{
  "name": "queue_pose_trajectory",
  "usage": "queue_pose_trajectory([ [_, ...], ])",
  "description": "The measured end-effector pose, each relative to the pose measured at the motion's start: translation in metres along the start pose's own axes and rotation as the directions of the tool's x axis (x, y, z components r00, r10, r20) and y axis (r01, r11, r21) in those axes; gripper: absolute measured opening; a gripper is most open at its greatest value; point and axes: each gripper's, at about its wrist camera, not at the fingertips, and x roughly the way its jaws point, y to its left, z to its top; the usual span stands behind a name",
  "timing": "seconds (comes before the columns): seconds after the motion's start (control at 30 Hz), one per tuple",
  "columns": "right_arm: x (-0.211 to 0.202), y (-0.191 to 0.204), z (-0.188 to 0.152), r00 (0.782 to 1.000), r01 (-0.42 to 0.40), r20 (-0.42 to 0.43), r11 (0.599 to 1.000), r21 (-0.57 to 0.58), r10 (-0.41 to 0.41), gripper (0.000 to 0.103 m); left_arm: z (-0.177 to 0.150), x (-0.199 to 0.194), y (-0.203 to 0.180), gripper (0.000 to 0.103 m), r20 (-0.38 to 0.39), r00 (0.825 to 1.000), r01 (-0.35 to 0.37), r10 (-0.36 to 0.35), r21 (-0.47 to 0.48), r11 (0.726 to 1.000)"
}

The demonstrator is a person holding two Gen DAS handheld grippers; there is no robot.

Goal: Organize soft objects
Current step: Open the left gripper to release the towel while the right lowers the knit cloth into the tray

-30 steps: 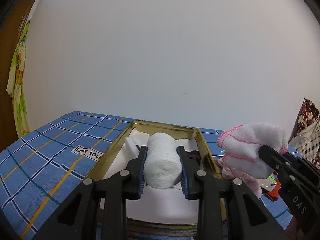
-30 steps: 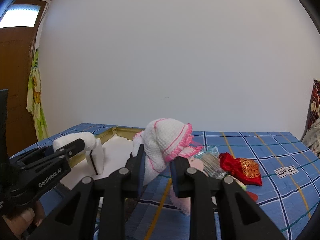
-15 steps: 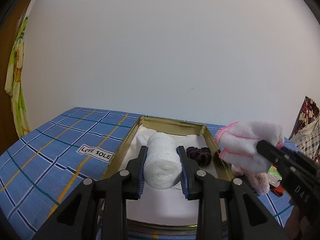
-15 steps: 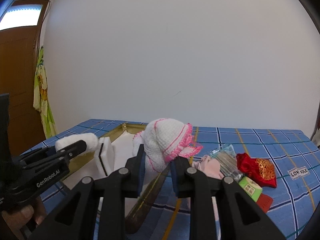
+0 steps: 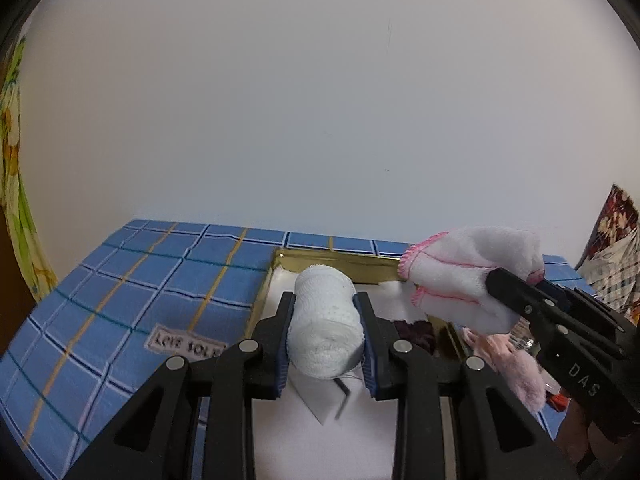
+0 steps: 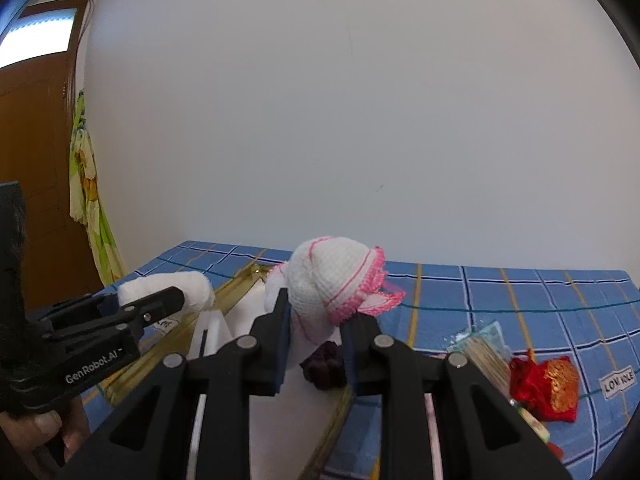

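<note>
Towel roll [image 5: 326, 328], white and tightly wound, pinched between the blue-padded jaws of the left gripper [image 5: 325, 302]; jaws part-spread, pressing on both sides of the roll. Long axis running along the fingers, pointing away from the camera toward the white wall, spiral end facing back at the lens. Held in the air over the white-lined inside of a gold metal tray [image 5: 332, 259], touching neither lining nor rim.

Right gripper [image 6: 320, 312] with jaws squeezed nearly together on a bunched white cloth with pink stitched edging [image 6: 332, 276]. Rounded bulk of the cloth bulging above and ahead of the fingertips, frilled pink hem flaring to the right. Seen from the left wrist, lying longways across the view, hemmed end pointing left toward the roll, hanging above the tray's right rim. Roll and cloth near each other but apart.

Inside the tray: a dark maroon scrunchie [image 6: 326, 364] on the lining below the cloth, and a white foam block [image 6: 212, 328] near the left wall.

Tabletop covered by a blue plaid cloth [image 5: 140, 300] bearing a sewn label [image 5: 186, 346]. Right of the tray on that cloth: a pale pink fluffy piece [image 5: 516, 372], a clear packet of thin sticks [image 6: 484, 348], and a red and gold pouch [image 6: 548, 384] just beside it. Part of a hand [image 6: 44, 428] visible at the lower left edge of the right wrist view, gripping the left tool's handle. Yellow-green fabric [image 6: 86, 184] hanging against a brown door at far left.
</note>
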Motion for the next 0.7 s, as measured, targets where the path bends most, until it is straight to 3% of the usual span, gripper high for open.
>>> queue_pose_trajectory([
  [0.2, 0.032, 0.008, 0.009, 1.0, -0.009, -0.029, 0.999, -0.031, 0.008, 0.024, 0.012, 0.022, 0.0, 0.031, -0.054, 0.998, -0.022, 0.023, 0.027, 0.999],
  [0.33, 0.06, 0.009, 0.011, 0.996, -0.026, -0.081, 0.999, -0.046, 0.022, 0.033, 0.015, 0.04, -0.001, 0.032, -0.103, 0.994, -0.038, 0.043, 0.05, 0.998],
  [0.37, 0.067, 0.008, 0.01, 0.995, -0.033, -0.098, 0.998, -0.045, 0.028, 0.04, 0.015, 0.043, -0.002, 0.032, -0.115, 0.992, -0.042, 0.048, 0.055, 0.998],
  [0.4, 0.071, 0.008, 0.011, 0.993, -0.045, -0.109, 0.998, -0.043, 0.04, 0.061, 0.015, 0.047, -0.002, 0.033, -0.133, 0.99, -0.045, 0.053, 0.058, 0.997],
  [0.47, 0.072, 0.003, 0.01, 0.992, -0.049, -0.116, 0.998, -0.034, 0.045, 0.075, 0.015, 0.05, 0.0, 0.039, -0.142, 0.988, -0.053, 0.061, 0.053, 0.997],
  [0.53, 0.065, -0.007, 0.009, 0.993, -0.059, -0.102, 0.998, -0.011, 0.058, 0.08, 0.013, 0.049, 0.001, 0.066, -0.137, 0.989, -0.046, 0.052, 0.051, 0.998],
  [0.6, 0.055, -0.017, 0.008, 0.994, -0.052, -0.096, 0.999, 0.013, 0.053, 0.082, 0.012, 0.046, 0.001, 0.072, -0.121, 0.991, -0.053, 0.058, 0.044, 0.998],
  [0.7, 0.031, -0.033, 0.006, 0.996, -0.046, -0.078, 0.999, 0.026, 0.048, 0.089, 0.008, 0.037, -0.004, 0.072, -0.104, 0.994, -0.03, 0.034, 0.039, 0.999],
])
